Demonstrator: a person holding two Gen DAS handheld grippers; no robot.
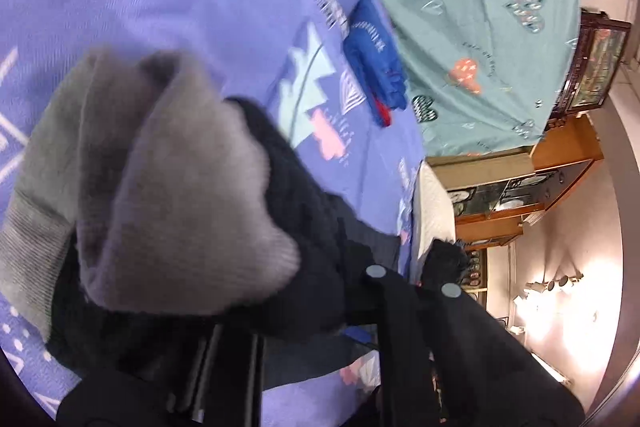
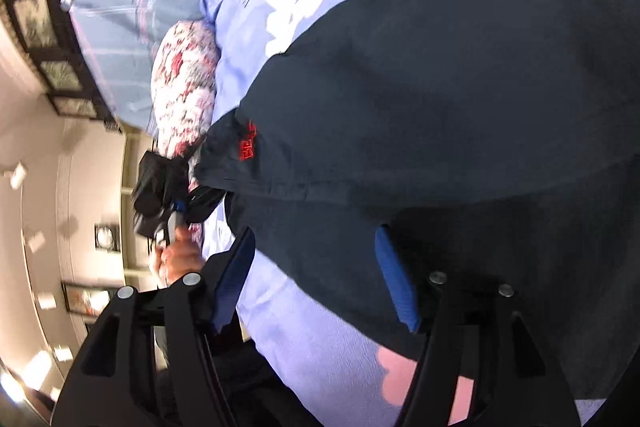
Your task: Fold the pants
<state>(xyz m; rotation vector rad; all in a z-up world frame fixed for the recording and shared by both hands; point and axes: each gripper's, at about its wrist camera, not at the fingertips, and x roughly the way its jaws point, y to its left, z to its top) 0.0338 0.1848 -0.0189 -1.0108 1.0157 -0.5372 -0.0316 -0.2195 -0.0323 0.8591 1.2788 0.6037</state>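
Dark navy pants (image 2: pixel 440 87) with a small red logo (image 2: pixel 247 147) lie spread on the lilac printed bedsheet (image 2: pixel 320 339). In the left wrist view my left gripper (image 1: pixel 296 311) is shut on the pants' bunched end: dark fabric (image 1: pixel 304 211) with its grey fleece lining (image 1: pixel 160 179) turned out fills the foreground. My right gripper (image 2: pixel 316 279) is open, its blue-padded fingers (image 2: pixel 396 287) astride the pants' near edge. The left gripper also shows in the right wrist view (image 2: pixel 176 195), holding the pants' corner beside a hand.
A folded blue garment (image 1: pixel 374 63) lies on the sheet farther up. A teal quilt (image 1: pixel 472 27) covers the far side of the bed. A floral pillow (image 2: pixel 186 83) sits at the bed's edge. Wooden cabinets (image 1: pixel 520 195) and bright lamps stand beyond.
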